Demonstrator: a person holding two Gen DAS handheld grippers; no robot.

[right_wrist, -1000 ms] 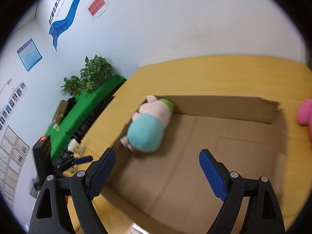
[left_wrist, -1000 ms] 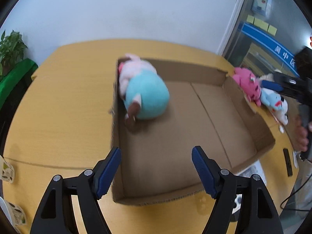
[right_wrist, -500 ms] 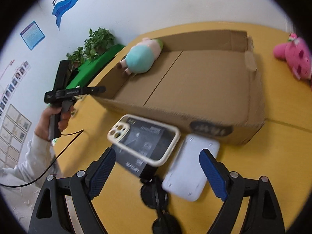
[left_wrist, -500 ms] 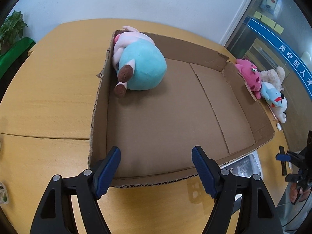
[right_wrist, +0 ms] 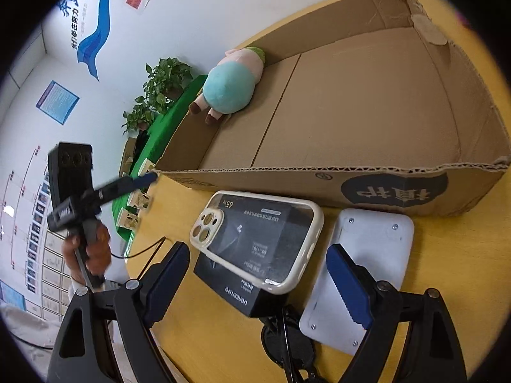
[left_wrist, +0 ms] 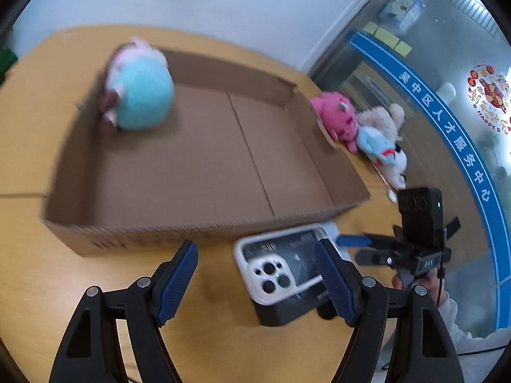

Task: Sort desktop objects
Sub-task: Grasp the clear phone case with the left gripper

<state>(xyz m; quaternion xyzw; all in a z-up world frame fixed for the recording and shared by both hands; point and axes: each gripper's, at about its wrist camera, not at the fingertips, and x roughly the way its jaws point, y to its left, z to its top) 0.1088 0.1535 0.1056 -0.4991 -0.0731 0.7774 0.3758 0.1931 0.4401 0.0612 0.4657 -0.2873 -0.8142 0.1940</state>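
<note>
Both hand-held grippers stand wide apart and hold nothing: the left hand-held gripper (left_wrist: pixel 257 274) hangs over the desk (left_wrist: pixel 38 274) in front of the cardboard box (left_wrist: pixel 198 159), its right finger (left_wrist: pixel 332 282) overlapping the phone case (left_wrist: pixel 281 261); the right hand-held gripper (right_wrist: pixel 258 282) hovers low over the same phone case (right_wrist: pixel 255 226), which lies on a black charger box (right_wrist: pixel 230 284). Just right of these lies a white flat device (right_wrist: pixel 367 255), and black sunglasses (right_wrist: pixel 287 344) sit partly under the charger box; all lie close against the cardboard box's front wall (right_wrist: pixel 351 188). Inside, a teal and pink plush pig (right_wrist: pixel 233 83) lies in the far left corner. Outside the box's right wall, a pink plush (left_wrist: pixel 337 116), a beige plush (left_wrist: pixel 381 118) and a blue and white plush (left_wrist: pixel 383 153) lie in a row. Compared with half a second ago, the left view has pulled back and swung right, so the phone case now shows fully, and the right view has closed in on it.
</note>
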